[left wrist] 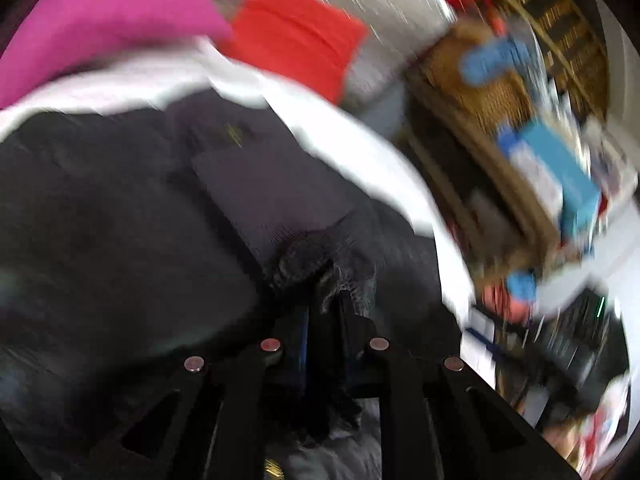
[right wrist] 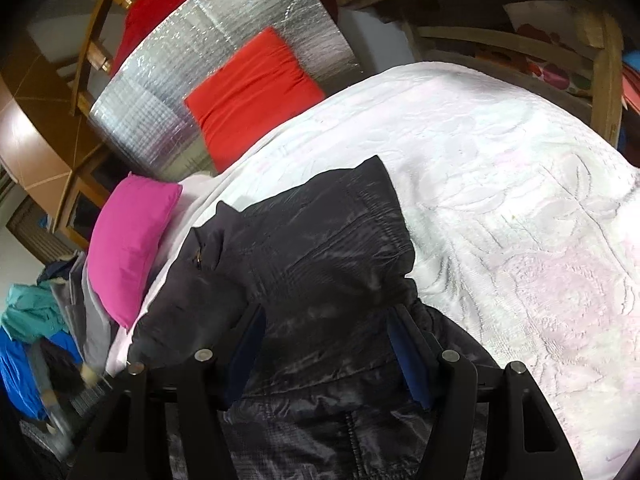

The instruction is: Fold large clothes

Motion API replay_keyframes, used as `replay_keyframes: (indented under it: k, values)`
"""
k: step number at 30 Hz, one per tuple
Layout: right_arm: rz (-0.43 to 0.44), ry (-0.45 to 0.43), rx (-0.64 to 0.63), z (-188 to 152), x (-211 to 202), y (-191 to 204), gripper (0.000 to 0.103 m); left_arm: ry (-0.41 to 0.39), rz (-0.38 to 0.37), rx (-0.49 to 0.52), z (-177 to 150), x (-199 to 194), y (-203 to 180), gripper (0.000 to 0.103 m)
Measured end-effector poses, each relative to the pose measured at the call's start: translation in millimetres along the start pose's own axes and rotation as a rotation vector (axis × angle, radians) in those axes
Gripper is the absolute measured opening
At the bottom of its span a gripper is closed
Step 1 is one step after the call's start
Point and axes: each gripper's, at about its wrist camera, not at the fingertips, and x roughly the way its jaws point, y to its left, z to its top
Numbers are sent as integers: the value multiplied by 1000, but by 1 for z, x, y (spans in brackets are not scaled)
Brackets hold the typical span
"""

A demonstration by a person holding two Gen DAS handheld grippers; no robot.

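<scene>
Jacket (right wrist: pixel 320 248) | left gripper (left wrist: pixel 326 292) pinching its fabric | right gripper (right wrist: pixel 328 340) agape above it

Both my wrist cameras look steeply down, close over the black jacket (right wrist: pixel 320 248) on the white bedspread (right wrist: pixel 500 200); each shows the red cushion (left wrist: pixel 296 32) beyond it.

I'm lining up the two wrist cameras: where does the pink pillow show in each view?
Left wrist: the pink pillow fills the upper left corner, blurred, above the white bedspread.
Right wrist: the pink pillow lies at the left, middle height, at the bedspread's edge.
Shared landmark: the red cushion on the silver mat.
</scene>
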Motion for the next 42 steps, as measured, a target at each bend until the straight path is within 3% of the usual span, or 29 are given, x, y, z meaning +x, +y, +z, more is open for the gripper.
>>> replay_keyframes:
  k: [5, 6, 10, 13, 16, 20, 23, 25, 28, 31, 33, 39, 42]
  values:
    - [23, 3, 23, 4, -3, 0, 67, 131, -43, 17, -14, -1, -10, 27]
    - [36, 11, 24, 3, -2, 1, 67, 119, -46, 14, -12, -14, -7, 29]
    - [100, 47, 43, -3, 5, 8, 69, -29, -11, 90, -8, -80, 1, 60]
    - [129, 61, 4, -11, 9, 26, 70, -161, 106, 112, 1, -124, 20, 70]
    - [167, 79, -99, -24, 15, 60, 78, -211, 261, 18, 7, -148, 61, 70]
    - [143, 103, -300, -50, 26, 112, 81, -161, 455, -142, 6, -150, 122, 70]
    - [66, 177, -445, -76, 51, 145, 82, -51, 519, -167, 0, -125, 141, 70]
    - [-22, 161, -476, -83, 60, 149, 82, 6, 518, -180, -2, -109, 146, 70]
    - [-99, 109, -356, -68, 58, 124, 81, 35, 533, -154, -4, -94, 140, 70]
    - [-75, 129, -95, -42, 49, 64, 80, 51, 565, -92, -5, -85, 129, 70]
    - [-23, 142, 17, -34, 43, 34, 80, 55, 571, -79, -6, -81, 129, 71]
    - [251, 172, 311, -15, 20, -31, 81, 64, 574, -84, -5, -79, 132, 74]
    - [275, 163, 357, -10, 18, -45, 81, 59, 569, -88, -5, -80, 132, 74]
